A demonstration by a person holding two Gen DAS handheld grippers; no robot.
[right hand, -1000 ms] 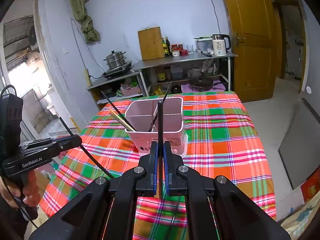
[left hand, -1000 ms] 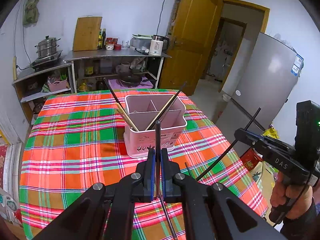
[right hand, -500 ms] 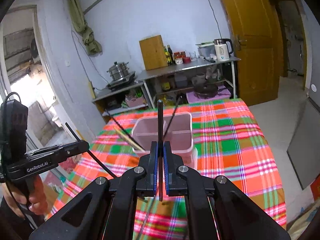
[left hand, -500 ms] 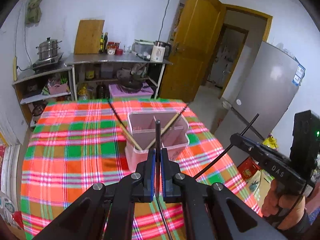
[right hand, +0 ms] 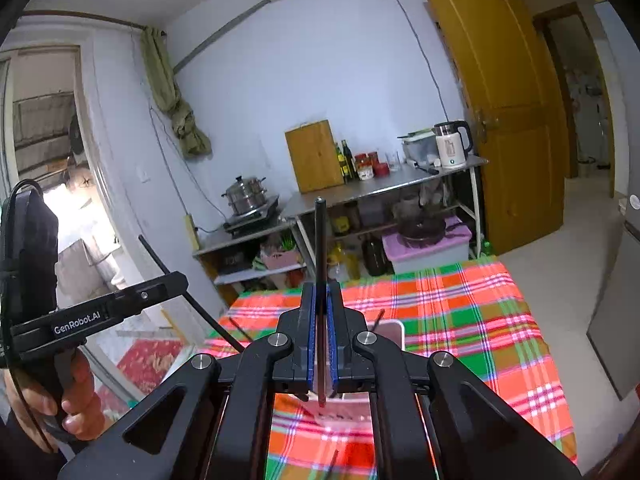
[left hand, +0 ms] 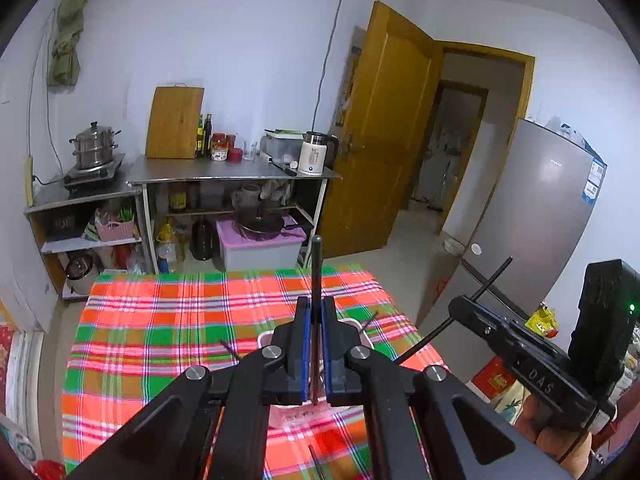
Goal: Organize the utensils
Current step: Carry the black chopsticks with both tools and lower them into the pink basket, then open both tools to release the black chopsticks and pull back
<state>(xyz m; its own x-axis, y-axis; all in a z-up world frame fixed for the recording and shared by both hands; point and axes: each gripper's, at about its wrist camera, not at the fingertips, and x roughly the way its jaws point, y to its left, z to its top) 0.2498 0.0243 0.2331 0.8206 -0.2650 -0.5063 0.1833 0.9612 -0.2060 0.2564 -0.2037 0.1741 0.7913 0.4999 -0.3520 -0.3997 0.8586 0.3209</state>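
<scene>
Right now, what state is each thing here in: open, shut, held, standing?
Left gripper: jaws shut on a dark chopstick.
Right gripper: jaws shut on another dark chopstick.
Pink plastic utensil holder: upright on the plaid tablecloth.
Yellow wooden door: open.

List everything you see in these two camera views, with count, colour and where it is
chopstick: two held, black, one upright in each tool
utensil holder: one, pink, on the table behind the tools, mostly hidden, sticks poking out
tablecloth: one, red, green and orange plaid, over the table
cutting board: one, wooden, leaning on the wall on the steel counter
kettle: one, white, counter's right end
steamer pot: one, steel, on the stove at left
bottles and jars: several, dark and red, beside the board
storage box: one, purple lid, under the counter
door: one, yellow-brown, open
fridge: one, grey, right
left tool: black, shut on a chopstick
right tool: black, shut on a chopstick
</scene>
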